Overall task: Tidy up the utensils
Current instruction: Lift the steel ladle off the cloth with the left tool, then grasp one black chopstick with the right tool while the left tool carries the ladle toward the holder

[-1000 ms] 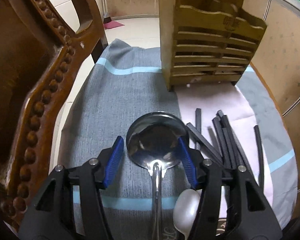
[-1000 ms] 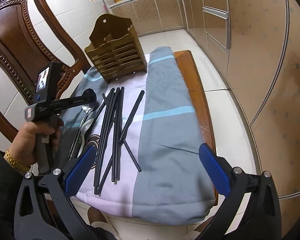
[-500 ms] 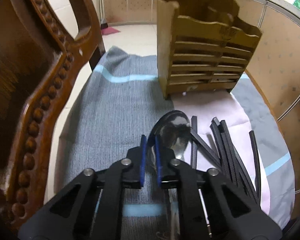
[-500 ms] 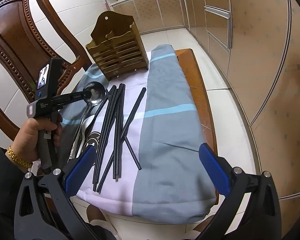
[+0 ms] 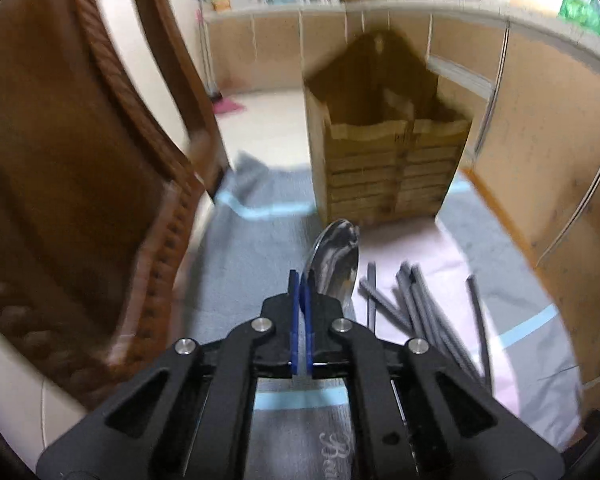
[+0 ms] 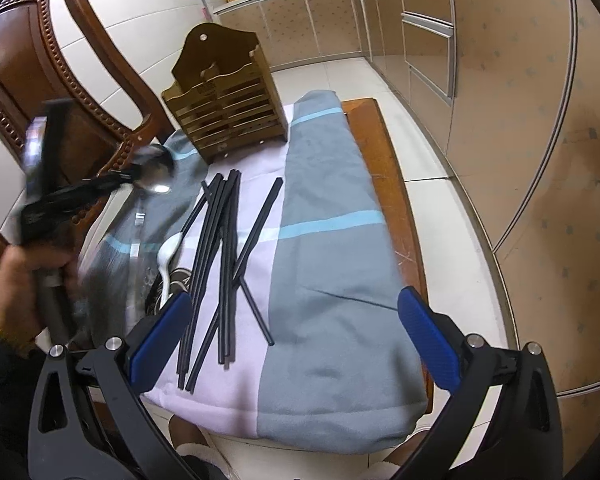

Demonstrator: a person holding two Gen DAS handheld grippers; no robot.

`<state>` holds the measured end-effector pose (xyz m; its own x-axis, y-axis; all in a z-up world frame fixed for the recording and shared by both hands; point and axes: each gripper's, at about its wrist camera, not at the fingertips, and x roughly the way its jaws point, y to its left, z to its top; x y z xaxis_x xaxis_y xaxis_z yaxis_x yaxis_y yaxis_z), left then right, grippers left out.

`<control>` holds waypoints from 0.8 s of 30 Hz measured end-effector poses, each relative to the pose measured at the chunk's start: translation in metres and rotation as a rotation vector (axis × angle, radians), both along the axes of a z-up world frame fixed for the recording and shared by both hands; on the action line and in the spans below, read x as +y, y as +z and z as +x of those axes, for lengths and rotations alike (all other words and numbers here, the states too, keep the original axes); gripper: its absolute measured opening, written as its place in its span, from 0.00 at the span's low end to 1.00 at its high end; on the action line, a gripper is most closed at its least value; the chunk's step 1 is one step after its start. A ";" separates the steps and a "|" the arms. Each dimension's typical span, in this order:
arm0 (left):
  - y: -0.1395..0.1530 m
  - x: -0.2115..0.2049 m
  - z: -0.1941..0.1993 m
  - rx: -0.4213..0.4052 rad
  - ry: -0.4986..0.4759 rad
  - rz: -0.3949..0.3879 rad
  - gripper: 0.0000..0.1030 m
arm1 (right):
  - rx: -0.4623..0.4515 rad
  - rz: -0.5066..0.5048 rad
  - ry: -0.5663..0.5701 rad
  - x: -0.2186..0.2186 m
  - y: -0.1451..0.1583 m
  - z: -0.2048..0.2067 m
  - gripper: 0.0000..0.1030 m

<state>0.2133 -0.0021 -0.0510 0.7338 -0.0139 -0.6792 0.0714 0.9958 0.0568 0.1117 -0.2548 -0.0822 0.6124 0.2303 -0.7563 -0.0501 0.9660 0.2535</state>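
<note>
My left gripper (image 5: 300, 282) is shut on the neck of a large steel spoon (image 5: 336, 256), whose bowl sticks out ahead of the pads, tilted on edge and lifted off the cloth. In the right wrist view a hand holds that left gripper (image 6: 128, 178) at the left, with the steel spoon (image 6: 156, 172) raised and its handle hanging down. The slatted wooden utensil holder (image 5: 388, 160) (image 6: 228, 116) stands upright just beyond. Several black chopsticks (image 5: 412, 304) (image 6: 220, 248) lie loose on the cloth. My right gripper (image 6: 294, 298) hangs open over the near cloth, holding nothing.
A white spoon (image 6: 170, 248) lies left of the chopsticks. A grey, blue and pink cloth (image 6: 332, 240) covers the small wooden table (image 6: 384, 152). A carved wooden chair (image 5: 80, 160) (image 6: 60, 80) stands close on the left. Kitchen cabinets (image 6: 500, 120) line the right.
My left gripper closed on the steel spoon, then lifted it off the cloth and tilted up toward the wooden holder. The right gripper has stayed still and open.
</note>
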 end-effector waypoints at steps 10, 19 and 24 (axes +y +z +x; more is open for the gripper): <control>0.104 0.018 -0.097 -0.465 0.039 -0.023 0.02 | 0.032 0.093 0.019 0.011 -0.009 0.032 0.85; 0.108 0.026 -0.099 -0.538 0.016 -0.054 0.02 | 0.143 -0.078 0.036 0.065 -0.027 0.111 0.41; 0.115 0.032 -0.107 -0.549 0.009 -0.080 0.02 | 0.253 -0.122 -0.017 0.068 -0.048 0.156 0.22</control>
<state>0.1067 0.0295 0.0637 0.9802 -0.0416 -0.1937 0.0437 0.9990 0.0070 0.2679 -0.1868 -0.1298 0.4037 0.1199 -0.9070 0.0164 0.9903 0.1382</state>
